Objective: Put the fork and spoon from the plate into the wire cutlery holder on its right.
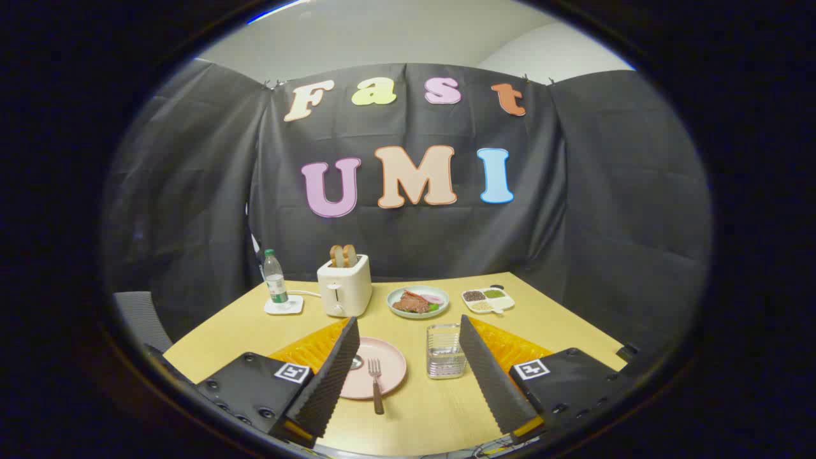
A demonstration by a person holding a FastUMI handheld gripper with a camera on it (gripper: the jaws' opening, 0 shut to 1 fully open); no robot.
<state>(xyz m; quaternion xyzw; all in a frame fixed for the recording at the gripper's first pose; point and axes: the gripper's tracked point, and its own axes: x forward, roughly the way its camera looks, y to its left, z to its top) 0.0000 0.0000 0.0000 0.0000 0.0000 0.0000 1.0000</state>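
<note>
A pink plate (389, 366) lies on the wooden table (421, 408), partly hidden behind my left finger (331, 376). A fork (376, 382) with a brown handle rests on the plate, tines pointing away, handle hanging over the near rim. The bowl of a spoon (356, 362) peeks out beside the left finger; the rest of it is hidden. The wire cutlery holder (444, 350) stands just right of the plate, close to my right finger (491, 376). My gripper (414, 382) is open, held above the table, with plate and holder showing between the fingers.
Beyond the plate stand a white toaster (345, 287) with bread in it, a water bottle (275, 277) on a white coaster, a dish of food (417, 301) and a small divided tray (488, 298). A grey chair back (141, 322) sits off the table's left side.
</note>
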